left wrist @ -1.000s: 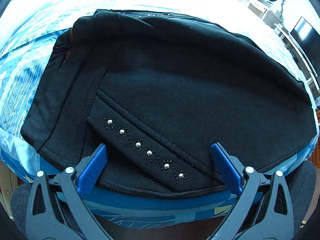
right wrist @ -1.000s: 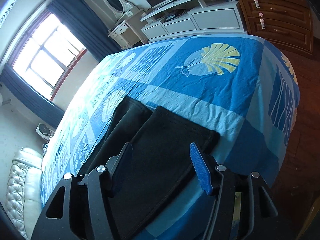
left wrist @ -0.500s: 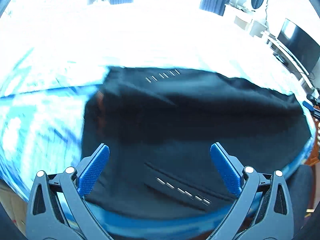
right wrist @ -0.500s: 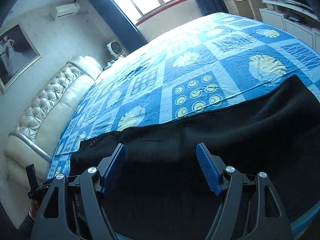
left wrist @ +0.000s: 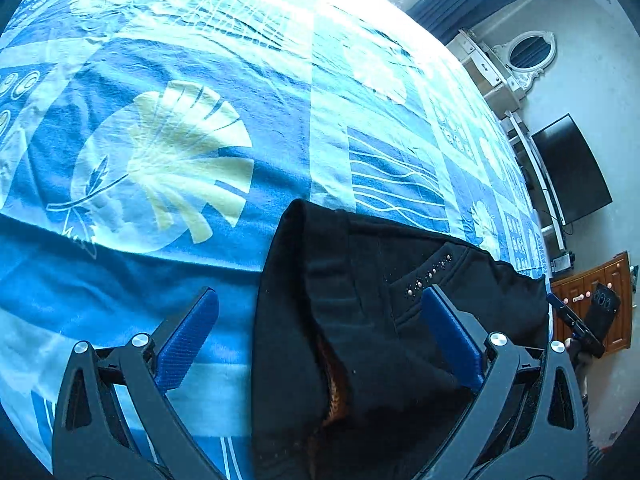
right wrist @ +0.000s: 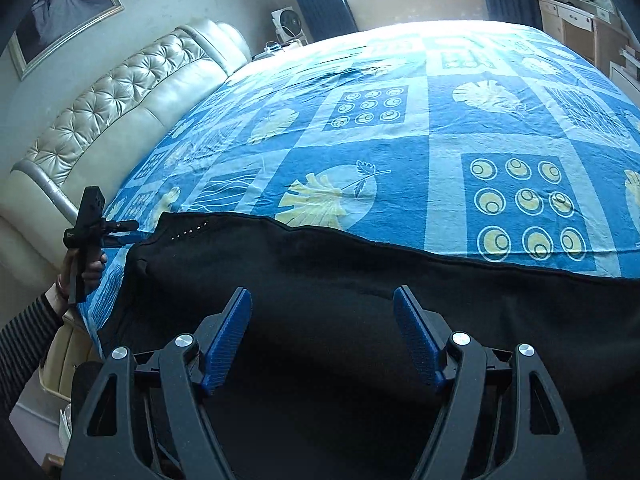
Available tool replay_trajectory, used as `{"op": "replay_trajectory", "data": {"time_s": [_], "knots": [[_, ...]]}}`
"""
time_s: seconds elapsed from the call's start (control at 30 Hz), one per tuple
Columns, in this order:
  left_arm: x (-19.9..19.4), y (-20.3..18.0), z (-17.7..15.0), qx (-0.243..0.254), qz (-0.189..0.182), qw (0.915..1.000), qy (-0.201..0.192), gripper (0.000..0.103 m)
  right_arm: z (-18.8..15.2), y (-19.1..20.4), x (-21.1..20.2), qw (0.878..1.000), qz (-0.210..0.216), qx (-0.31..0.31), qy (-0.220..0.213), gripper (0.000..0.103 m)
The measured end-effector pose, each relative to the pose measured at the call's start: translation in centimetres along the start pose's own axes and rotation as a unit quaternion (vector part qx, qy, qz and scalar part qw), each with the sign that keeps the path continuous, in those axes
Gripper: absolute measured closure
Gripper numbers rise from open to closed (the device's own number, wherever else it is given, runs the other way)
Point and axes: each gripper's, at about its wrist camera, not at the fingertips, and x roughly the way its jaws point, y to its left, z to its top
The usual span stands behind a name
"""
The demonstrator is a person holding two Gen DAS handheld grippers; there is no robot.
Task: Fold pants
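Both views have swung since a second ago: the left wrist camera, which then looked straight down on the pocket with its row of studs, now sits off the waist end of the pants and takes in a wide stretch of blue patterned bedspread; the right wrist camera has turned from the leg hems and the foot of the bed toward the headboard.

Seen from the left wrist, the left tool has its blue pads spread wide with nothing pinched between them. Its left pad hangs over bare bedspread at about 7 o'clock, its right pad over the black fabric near the studded pocket trim at about 4 o'clock. The waistband edge runs up between them toward 12 o'clock, and an orange-brown lining shows in the fold near the bottom.

Seen from the right wrist, the right tool has just been opening; its pads stand apart above the dark cloth, gripping nothing. The pants lie flat along the near edge of the bed, filling the lower half of that view, their far seam running from 9 o'clock to 3 o'clock. At 9 o'clock a hand in a striped sleeve holds the other tool beside the studded corner.

A television and an oval mirror stand at 2 o'clock in the left view.
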Motion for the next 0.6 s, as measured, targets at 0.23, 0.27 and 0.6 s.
{"op": "replay_trajectory", "data": {"time_s": [0.23, 0.27, 0.6], "knots": [[3.3, 0.2, 1.4, -0.006, -0.056, 0.9982, 0.022, 0.002, 3.8, -0.6, 4.7, 0.997, 0.03, -0.041, 0.058, 0.03], [3.3, 0.1, 1.4, -0.003, -0.066, 0.9976, 0.02, 0.005, 4.2, -0.8, 5.6, 0.996, 0.034, -0.047, 0.072, 0.03], [4.1, 0.4, 1.4, 0.015, -0.05, 0.9978, 0.041, 0.074, 4.9, 1.2, 12.9, 0.975, -0.003, -0.129, 0.183, 0.054]]}}
